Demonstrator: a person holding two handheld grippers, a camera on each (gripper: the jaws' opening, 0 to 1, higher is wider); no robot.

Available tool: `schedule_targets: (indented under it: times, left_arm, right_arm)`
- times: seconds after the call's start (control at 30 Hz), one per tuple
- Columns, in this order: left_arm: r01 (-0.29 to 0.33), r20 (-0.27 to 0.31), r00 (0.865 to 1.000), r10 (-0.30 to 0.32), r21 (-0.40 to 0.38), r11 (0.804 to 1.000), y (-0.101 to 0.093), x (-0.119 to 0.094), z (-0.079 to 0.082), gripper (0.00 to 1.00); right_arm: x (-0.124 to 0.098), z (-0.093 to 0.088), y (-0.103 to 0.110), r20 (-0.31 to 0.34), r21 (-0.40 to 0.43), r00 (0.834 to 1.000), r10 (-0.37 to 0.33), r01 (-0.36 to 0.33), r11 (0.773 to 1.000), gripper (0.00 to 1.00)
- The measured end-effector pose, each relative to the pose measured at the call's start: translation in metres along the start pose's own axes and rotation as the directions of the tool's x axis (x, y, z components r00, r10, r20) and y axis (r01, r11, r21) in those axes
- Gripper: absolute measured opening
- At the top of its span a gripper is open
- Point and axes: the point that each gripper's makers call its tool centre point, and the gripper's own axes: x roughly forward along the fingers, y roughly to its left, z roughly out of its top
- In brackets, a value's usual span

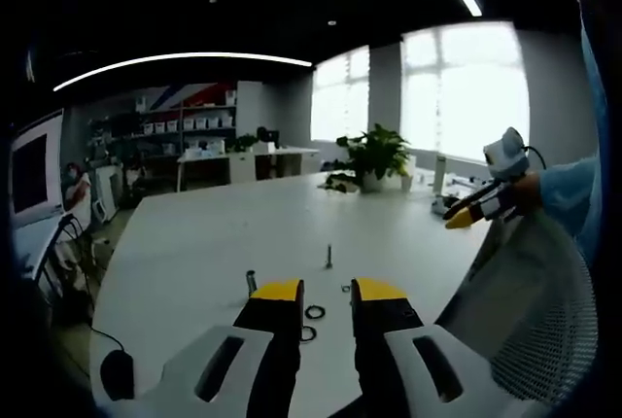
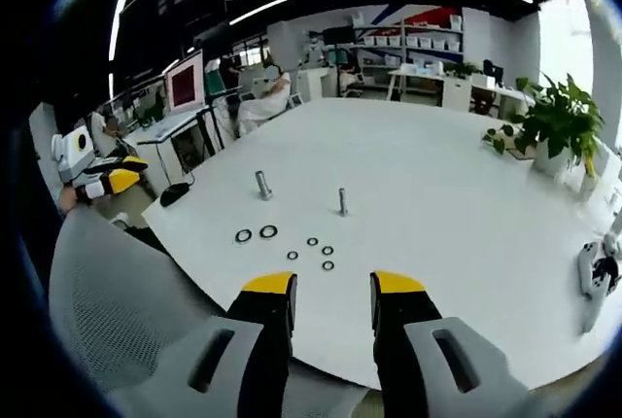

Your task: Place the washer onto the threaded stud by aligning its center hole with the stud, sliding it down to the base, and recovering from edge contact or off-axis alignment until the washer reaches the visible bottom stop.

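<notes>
Since no washer is in either pair of jaws yet, the step in hand is the pickup, and it will go best if one gripper comes straight down over a single ring lying clear of its neighbours, pinches it by the rim so the centre hole stays free, then carries it level over the stud. Washers lie loose on the white table: two larger dark rings side by side, three smaller ones just beside them, all flat and thin, likely awkward to lift off the surface. Threaded stud stands upright and bare just beyond the small rings; a second, stouter bolt stands to its left. Right gripper hovers near the table edge, jaws parted and empty, above a grey mesh chair back. Left gripper likewise gapes empty, two rings visible between its jaws. Potted plant stands well apart, at the far edge.
</notes>
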Motion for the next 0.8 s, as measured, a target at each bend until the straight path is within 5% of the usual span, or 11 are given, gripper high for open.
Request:
schedule_targets:
  times: [0.37,0.8]
  left_arm:
    - [0.044,-0.019,0.999,-0.044,0.011,0.999,-0.007,0.001,-0.004,0.18]
    - [0.064,-0.051,0.997,-0.063,0.012,0.998,-0.011,0.002,-0.009,0.18]
  right_arm:
    - [0.052,-0.002,-0.004,-0.112,-0.084,0.990,0.080,-0.090,0.992,0.32]
    - [0.114,-0.029,-0.002,-0.246,-0.095,0.961,0.128,-0.155,0.983,0.30]
